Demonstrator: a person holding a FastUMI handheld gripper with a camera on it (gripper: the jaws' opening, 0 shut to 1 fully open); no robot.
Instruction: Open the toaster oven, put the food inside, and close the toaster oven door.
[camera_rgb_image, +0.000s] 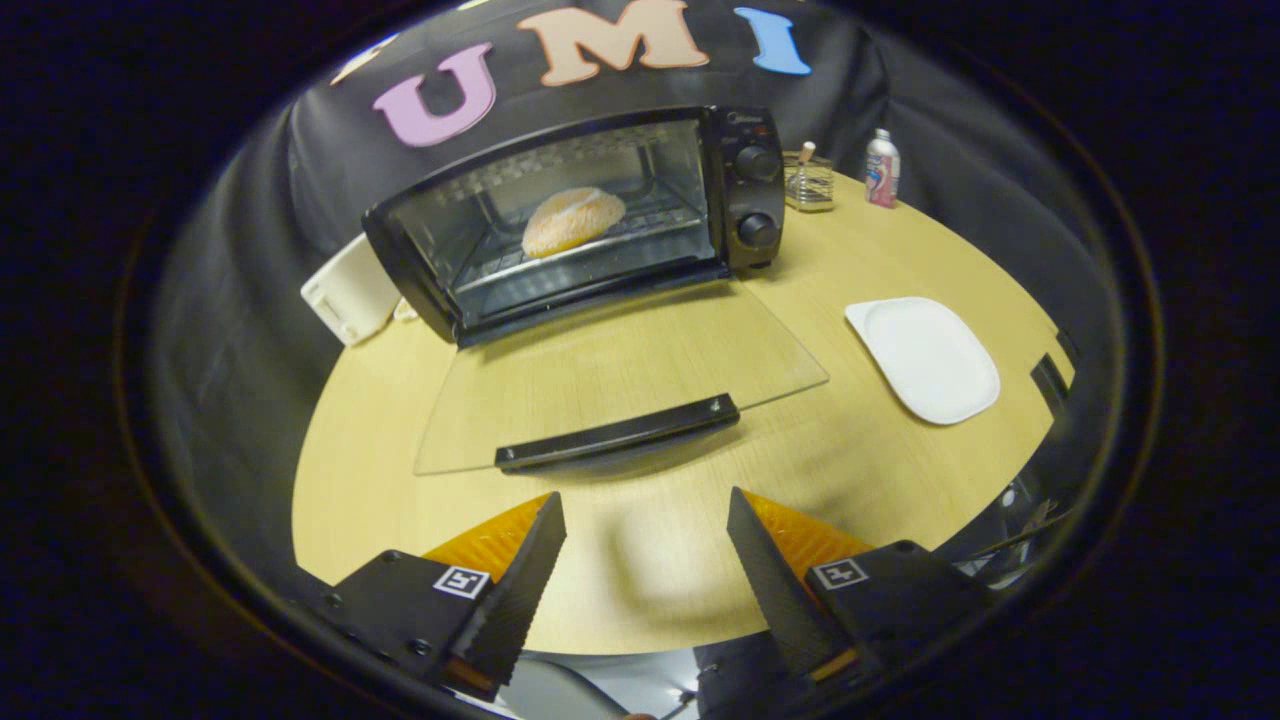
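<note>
hand-held gripper released, empty, above wooden table before the open toaster oven.

Toaster oven sitting at back of bench, black, two knobs on its right panel. Glass door lying fully open, flat, black handle toward tongs. Bun, round, golden, resting on inner rack.
</note>
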